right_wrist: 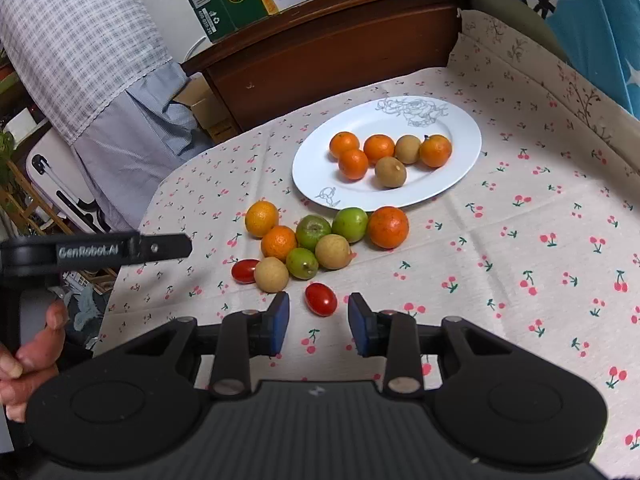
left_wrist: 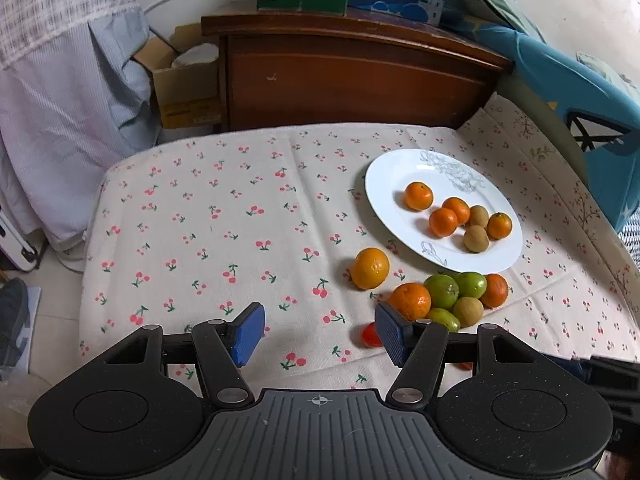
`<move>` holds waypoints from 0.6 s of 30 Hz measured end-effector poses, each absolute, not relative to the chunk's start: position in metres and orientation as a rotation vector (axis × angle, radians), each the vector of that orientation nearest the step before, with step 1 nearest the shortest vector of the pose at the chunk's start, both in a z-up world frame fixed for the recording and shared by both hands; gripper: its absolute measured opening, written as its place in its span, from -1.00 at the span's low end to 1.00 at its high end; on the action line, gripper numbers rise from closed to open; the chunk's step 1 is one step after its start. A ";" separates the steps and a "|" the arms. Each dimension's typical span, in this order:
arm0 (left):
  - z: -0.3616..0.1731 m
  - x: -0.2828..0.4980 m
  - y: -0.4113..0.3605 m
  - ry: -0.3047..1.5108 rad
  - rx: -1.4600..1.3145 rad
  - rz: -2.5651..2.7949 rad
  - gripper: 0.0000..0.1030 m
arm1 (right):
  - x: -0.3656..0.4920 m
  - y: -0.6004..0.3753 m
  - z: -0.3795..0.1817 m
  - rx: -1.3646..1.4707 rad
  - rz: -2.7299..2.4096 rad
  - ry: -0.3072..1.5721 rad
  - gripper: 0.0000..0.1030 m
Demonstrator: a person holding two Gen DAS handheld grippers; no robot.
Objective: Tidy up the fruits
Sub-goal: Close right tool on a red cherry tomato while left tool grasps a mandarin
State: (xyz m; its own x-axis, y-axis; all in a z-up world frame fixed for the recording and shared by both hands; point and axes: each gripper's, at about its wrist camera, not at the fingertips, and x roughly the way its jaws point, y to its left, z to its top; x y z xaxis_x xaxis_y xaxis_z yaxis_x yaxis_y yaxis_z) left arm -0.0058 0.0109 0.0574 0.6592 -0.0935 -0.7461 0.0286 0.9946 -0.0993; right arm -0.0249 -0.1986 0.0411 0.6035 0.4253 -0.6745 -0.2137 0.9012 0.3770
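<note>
Right gripper (right_wrist: 318, 322) nearest, jaws released, blue pads either side of empty cloth; one cherry tomato (right_wrist: 320, 299) just ahead of the gap, untouched. Left gripper (left_wrist: 316, 334) jaws also released, nothing between them. Loose fruit pile (right_wrist: 316, 236) on cherry-print tablecloth (right_wrist: 520, 240) mid-bench: oranges, green fruits, tan fruits, a second tomato (right_wrist: 245, 271) at its left. White plate (right_wrist: 312, 168) behind pile, toward bench's far edge, carrying four small oranges and two tan fruits. Wooden headboard (right_wrist: 340, 48) beyond.

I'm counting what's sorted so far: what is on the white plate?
The plate holds four small oranges and two brown round fruits. Nothing hides any of them; the rest of the plate is bare.
</note>
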 end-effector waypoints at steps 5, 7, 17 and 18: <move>0.052 0.006 0.006 0.863 -0.055 -0.074 0.18 | -0.025 -0.191 0.039 0.255 0.378 0.846 -0.34; 0.052 0.009 0.004 0.860 -0.044 -0.086 0.18 | -0.026 -0.189 0.040 0.236 0.383 0.839 -0.34; 0.059 0.035 0.007 0.820 -0.008 -0.121 0.15 | -0.028 -0.192 0.035 0.233 0.374 0.842 -0.34; 0.058 0.038 0.008 0.817 -0.011 -0.126 0.15 | -0.028 -0.192 0.034 0.234 0.372 0.842 -0.34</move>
